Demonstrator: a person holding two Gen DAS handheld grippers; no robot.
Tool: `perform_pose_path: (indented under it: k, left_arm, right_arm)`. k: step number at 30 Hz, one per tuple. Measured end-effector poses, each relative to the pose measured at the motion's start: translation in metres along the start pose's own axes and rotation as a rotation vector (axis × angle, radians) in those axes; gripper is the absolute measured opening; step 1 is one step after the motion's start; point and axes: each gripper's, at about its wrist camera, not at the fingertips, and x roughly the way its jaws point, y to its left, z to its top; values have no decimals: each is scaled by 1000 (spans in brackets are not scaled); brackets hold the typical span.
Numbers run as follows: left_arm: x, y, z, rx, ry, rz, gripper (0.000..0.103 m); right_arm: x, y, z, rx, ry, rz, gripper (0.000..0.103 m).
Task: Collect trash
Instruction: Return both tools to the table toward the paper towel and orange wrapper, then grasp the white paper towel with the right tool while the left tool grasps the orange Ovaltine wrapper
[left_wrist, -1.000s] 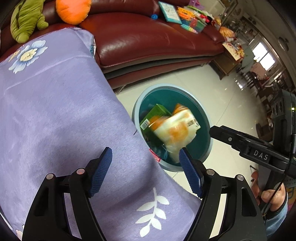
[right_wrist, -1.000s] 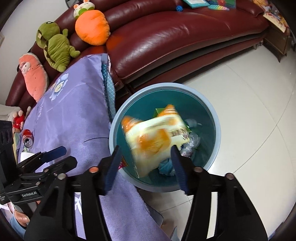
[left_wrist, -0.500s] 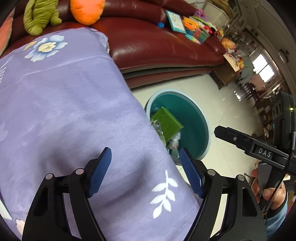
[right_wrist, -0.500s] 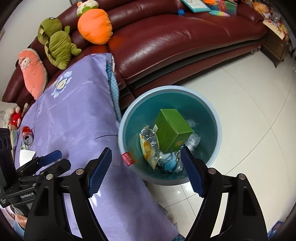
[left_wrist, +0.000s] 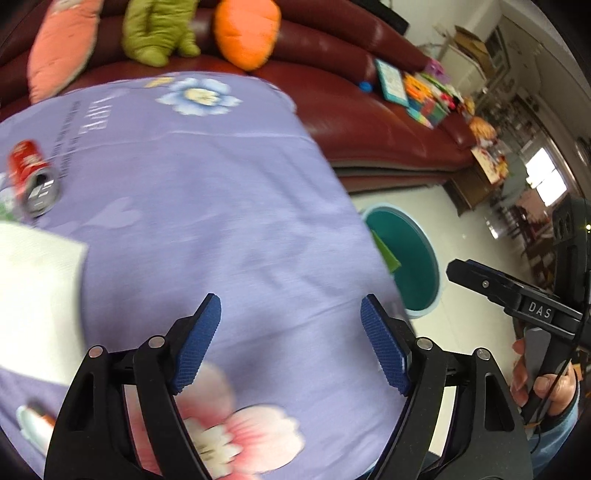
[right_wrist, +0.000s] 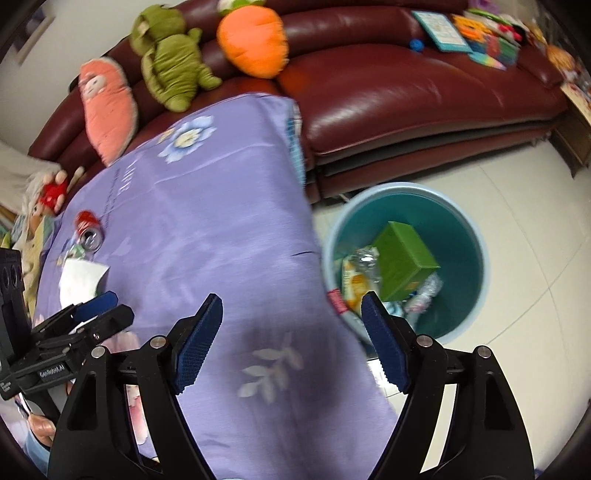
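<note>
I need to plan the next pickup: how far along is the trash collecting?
Done: a green cardboard box and crumpled wrappers lie in the round teal plastic bin. In hand: nothing; left tongs, opening, and right tongs are empty. Left: a red drink can and white paper sheet on the purple cloth.

In the right wrist view we see the table cloth (right_wrist: 207, 229) filling the centre, with the bin (right_wrist: 469, 236) on the floor at its three o'clock side, just beside the cloth's edge. In the bin a box (right_wrist: 404, 266) leans over wrappers (right_wrist: 354, 280) at its nine o'clock. The sofa (right_wrist: 406, 85) runs behind both, at twelve o'clock, and bears three plush toys (right_wrist: 173, 70) and books (right_wrist: 441, 26). On the cloth, at nine o'clock, a can (right_wrist: 88, 230) lies on its side, a paper sheet (right_wrist: 79, 282) just in front of it.

In the left wrist view we find the can (left_wrist: 31, 181) at ten o'clock, the sheet (left_wrist: 35, 299) at nine, the bin (left_wrist: 421, 254) at three.
</note>
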Motion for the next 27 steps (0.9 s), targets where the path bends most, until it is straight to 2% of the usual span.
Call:
perform_pose_path:
  k: [2,11,17,27]
  left_arm:
    - [-15,17,-5,-26,-23,22,86]
    - [-76,88,-20,-138,-109,81,88]
    - [-112,145,-40,-220,-166,162,88]
    - [-141,245,-76,-418,-182,233,89]
  right_arm:
    - [1,18,0,-28,4,11,74]
    - [11,102,1,-186,37,45,74]
    - [27,167,0,-309,59,84,74]
    - [77,282,-17,-530,143,187,74]
